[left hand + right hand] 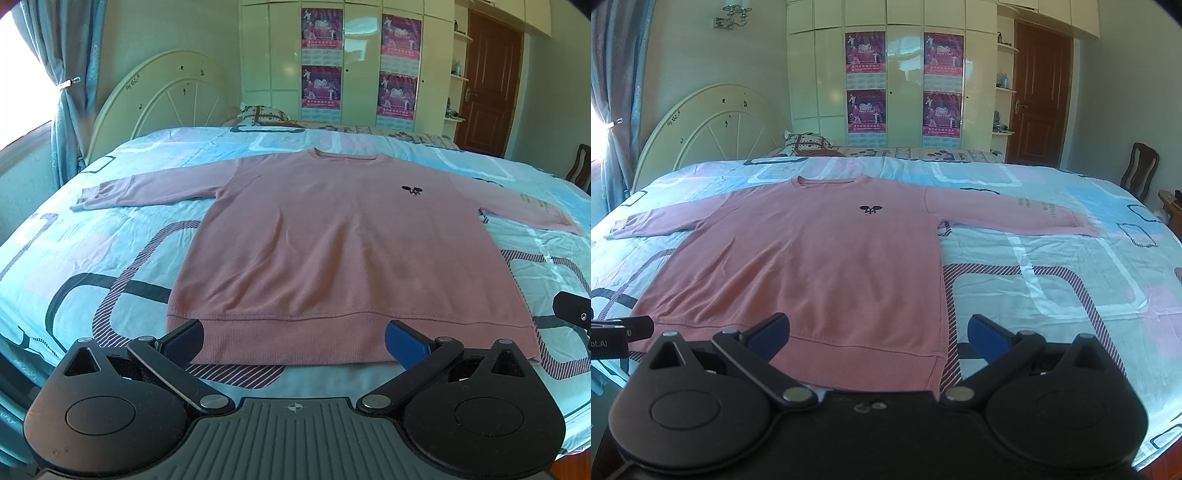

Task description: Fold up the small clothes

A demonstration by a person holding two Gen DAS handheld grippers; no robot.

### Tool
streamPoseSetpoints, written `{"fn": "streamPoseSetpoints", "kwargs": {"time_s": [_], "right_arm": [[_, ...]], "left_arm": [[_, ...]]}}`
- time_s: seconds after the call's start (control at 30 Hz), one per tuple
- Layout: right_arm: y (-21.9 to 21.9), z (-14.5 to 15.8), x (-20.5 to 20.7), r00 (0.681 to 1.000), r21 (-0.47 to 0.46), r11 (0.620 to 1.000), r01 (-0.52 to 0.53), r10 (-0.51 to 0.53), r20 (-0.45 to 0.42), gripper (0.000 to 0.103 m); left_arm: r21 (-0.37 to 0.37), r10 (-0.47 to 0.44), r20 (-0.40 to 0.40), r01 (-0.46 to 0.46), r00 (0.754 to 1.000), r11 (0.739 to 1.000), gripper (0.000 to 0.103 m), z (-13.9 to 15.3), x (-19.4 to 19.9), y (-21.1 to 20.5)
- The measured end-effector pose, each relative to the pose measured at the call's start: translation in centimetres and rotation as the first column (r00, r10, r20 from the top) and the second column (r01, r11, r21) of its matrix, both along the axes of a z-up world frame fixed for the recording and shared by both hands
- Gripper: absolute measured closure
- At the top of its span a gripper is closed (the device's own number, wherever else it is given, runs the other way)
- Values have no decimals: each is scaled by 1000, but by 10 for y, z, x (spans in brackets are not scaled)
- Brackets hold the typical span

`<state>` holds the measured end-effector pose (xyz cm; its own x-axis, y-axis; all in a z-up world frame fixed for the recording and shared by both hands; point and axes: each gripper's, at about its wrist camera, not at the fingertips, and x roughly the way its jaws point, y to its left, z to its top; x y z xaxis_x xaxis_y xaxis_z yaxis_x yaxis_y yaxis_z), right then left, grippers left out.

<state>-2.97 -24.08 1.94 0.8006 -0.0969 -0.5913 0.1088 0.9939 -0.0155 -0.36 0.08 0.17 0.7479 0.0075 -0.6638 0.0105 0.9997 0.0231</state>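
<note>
A pink long-sleeved sweater (325, 236) (812, 258) lies flat and face up on the bed, both sleeves spread sideways, a small black emblem (412, 190) on its chest. My left gripper (294, 341) is open just above the ribbed hem, left of its middle, its blue pads apart and holding nothing. Over the hem's right corner my right gripper (877, 332) stands open too, one finger above the cloth and the other above the sheet. Each gripper's edge shows in the other's view: the right one (572, 314) and the left one (620, 330).
The bed sheet (92, 236) is light blue with pink and striped patterns. A cream headboard (162, 96) stands at the far left, a pillow (809, 142) beyond the sweater. Wardrobes with posters (905, 85), a brown door (1039, 99) and a wooden chair (1141, 170) lie behind.
</note>
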Motion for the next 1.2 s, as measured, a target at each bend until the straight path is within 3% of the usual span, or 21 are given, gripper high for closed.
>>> {"fn": "streamPoseSetpoints", "kwargs": {"time_s": [1.2], "right_arm": [[-3, 4, -1, 1000, -6, 1000, 2, -2, 4, 0]], "left_arm": [[3, 0, 3, 0, 1000, 1000, 0, 0, 0, -1]]}}
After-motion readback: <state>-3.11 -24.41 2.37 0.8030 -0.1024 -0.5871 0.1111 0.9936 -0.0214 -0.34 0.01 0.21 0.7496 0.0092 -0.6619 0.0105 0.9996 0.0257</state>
